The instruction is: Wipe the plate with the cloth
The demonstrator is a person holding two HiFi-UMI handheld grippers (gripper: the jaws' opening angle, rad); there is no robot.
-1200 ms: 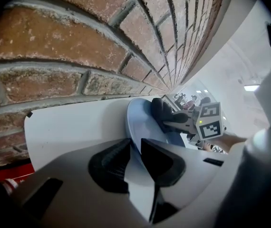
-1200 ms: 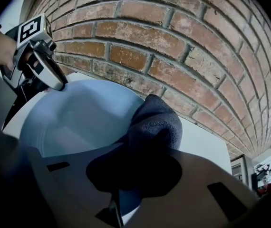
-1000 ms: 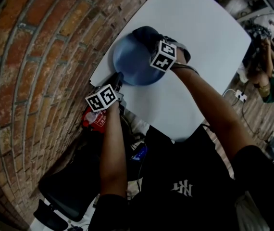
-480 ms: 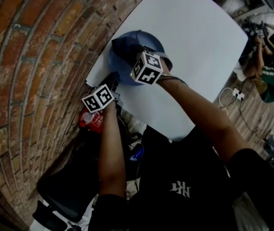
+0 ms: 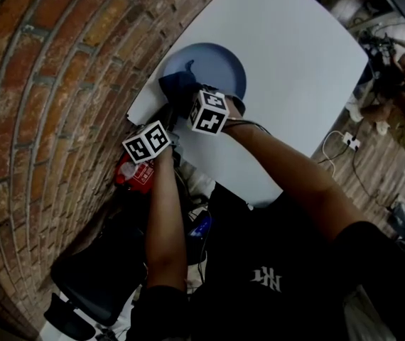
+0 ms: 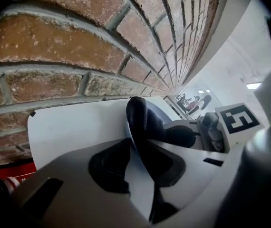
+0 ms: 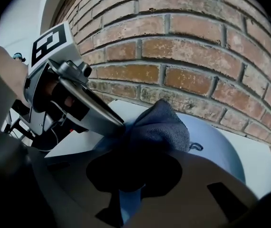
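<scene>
At the 8 o'clock edge of the plate [image 5: 217, 66], the cloth [image 5: 177, 87] clamped in the right tool [image 5: 187, 99] has been dragged over from 1 o'clock, so one wiping stroke is judged done, while the rim is kept pinched by the left tool [image 5: 168, 114].

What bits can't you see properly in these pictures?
- Head view: the jaws of the right gripper, hidden under its marker cube and the cloth.
- Left gripper view: the plate's face, seen only edge-on.
- Right gripper view: the plate under the cloth.
- Head view: the red thing beside the table, dark, small, partly behind the left gripper.
</scene>
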